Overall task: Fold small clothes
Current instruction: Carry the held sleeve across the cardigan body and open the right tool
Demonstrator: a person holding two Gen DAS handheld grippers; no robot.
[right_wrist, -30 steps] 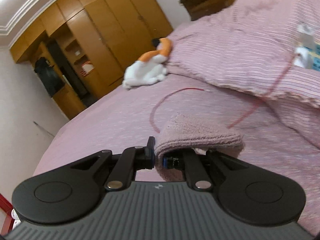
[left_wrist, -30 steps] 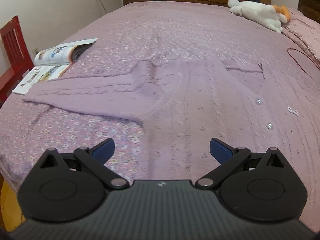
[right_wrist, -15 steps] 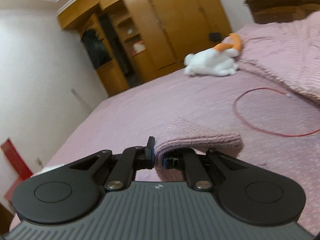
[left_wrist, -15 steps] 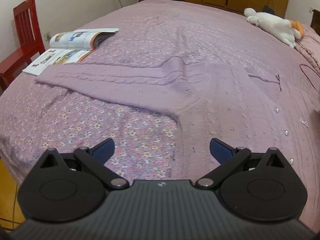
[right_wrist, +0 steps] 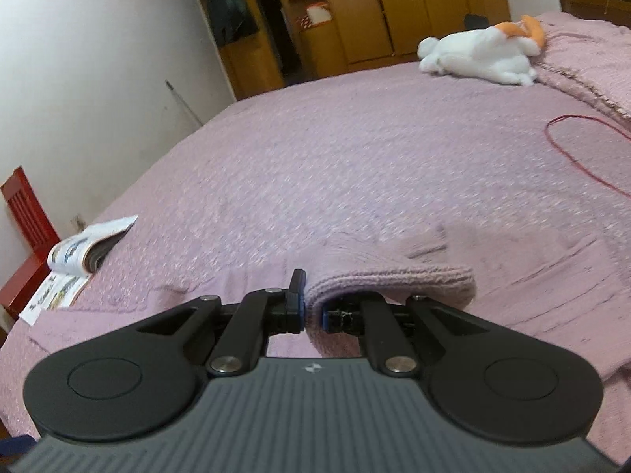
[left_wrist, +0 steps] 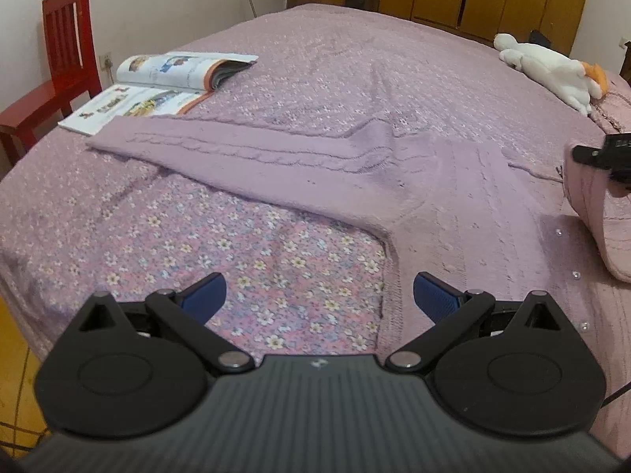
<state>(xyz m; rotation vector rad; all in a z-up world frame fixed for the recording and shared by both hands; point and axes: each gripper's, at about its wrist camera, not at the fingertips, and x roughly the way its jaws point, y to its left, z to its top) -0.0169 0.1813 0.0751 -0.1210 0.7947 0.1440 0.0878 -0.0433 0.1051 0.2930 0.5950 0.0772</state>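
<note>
Lilac knit, a cardigan [left_wrist: 453,197], is spread flat on the bed [left_wrist: 315,79], one sleeve [left_wrist: 244,153] stretched out leftward towards an open magazine [left_wrist: 165,79] beside a red chair [left_wrist: 59,63]. Above the hem the left gripper [left_wrist: 317,295] is held low, jaws wide apart and nothing between them. The right gripper [right_wrist: 311,311] is clamped on the lifted other sleeve [right_wrist: 394,280]. A plush toy [right_wrist: 481,55] and red cord [right_wrist: 572,153] are seen beyond.

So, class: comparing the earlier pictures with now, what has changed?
The right claw, still shut on the sweater's sleeve, carried it across over the sweater body. The left claw stayed open, holding nothing. Magazine and plush toy unmoved.
</note>
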